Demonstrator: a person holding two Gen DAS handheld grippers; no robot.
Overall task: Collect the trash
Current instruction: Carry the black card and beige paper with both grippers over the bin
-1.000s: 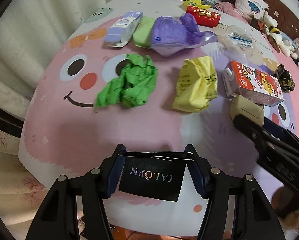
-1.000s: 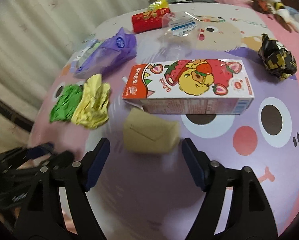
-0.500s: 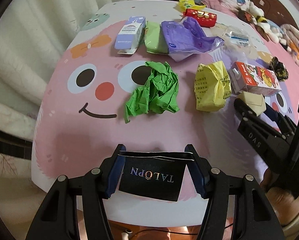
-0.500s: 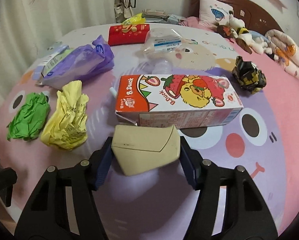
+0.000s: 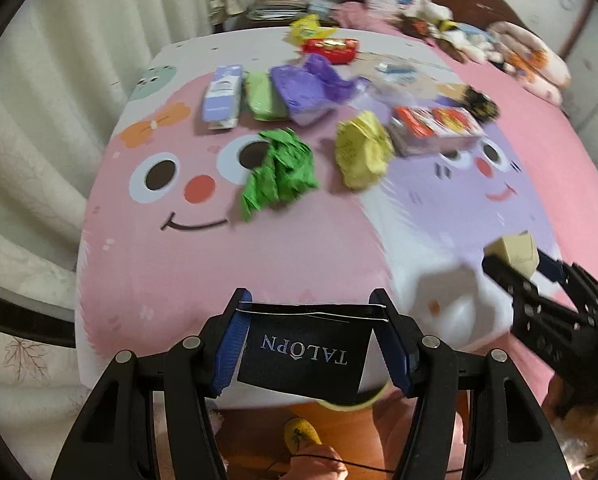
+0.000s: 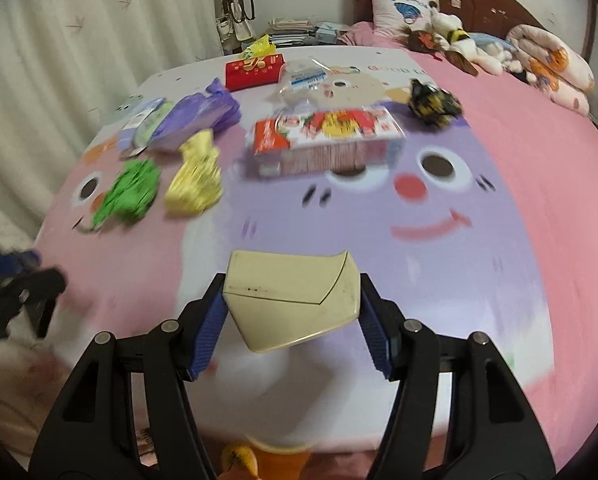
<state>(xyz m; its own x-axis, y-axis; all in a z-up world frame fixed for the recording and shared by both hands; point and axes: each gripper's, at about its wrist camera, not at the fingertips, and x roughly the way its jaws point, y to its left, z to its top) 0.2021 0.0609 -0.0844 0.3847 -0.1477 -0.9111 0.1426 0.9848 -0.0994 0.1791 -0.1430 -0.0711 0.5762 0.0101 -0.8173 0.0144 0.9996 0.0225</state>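
My left gripper (image 5: 313, 340) is shut on a black TALOPN card (image 5: 305, 350), held over the near edge of the bed. My right gripper (image 6: 291, 324) is shut on a beige folded carton piece (image 6: 291, 300), lifted above the sheet; it also shows at the right of the left wrist view (image 5: 517, 254). On the cartoon sheet lie a green crumpled paper (image 5: 279, 172), a yellow crumpled paper (image 5: 363, 152), a strawberry drink carton (image 6: 327, 136), a purple bag (image 5: 307, 88), a red packet (image 6: 253, 70) and a black-yellow wrapper (image 6: 433, 104).
A blue-white box (image 5: 221, 96) and a green pack (image 5: 263, 96) lie at the far left of the sheet. A clear plastic wrapper (image 6: 305, 80) lies near the red packet. Soft toys (image 6: 455, 44) and a pillow (image 6: 403, 4) sit at the headboard. Curtains (image 5: 39, 100) hang on the left.
My right gripper closed on the beige carton piece, lifted it and drew back toward the near edge. Both grippers pulled away from the trash; the left still holds the card.
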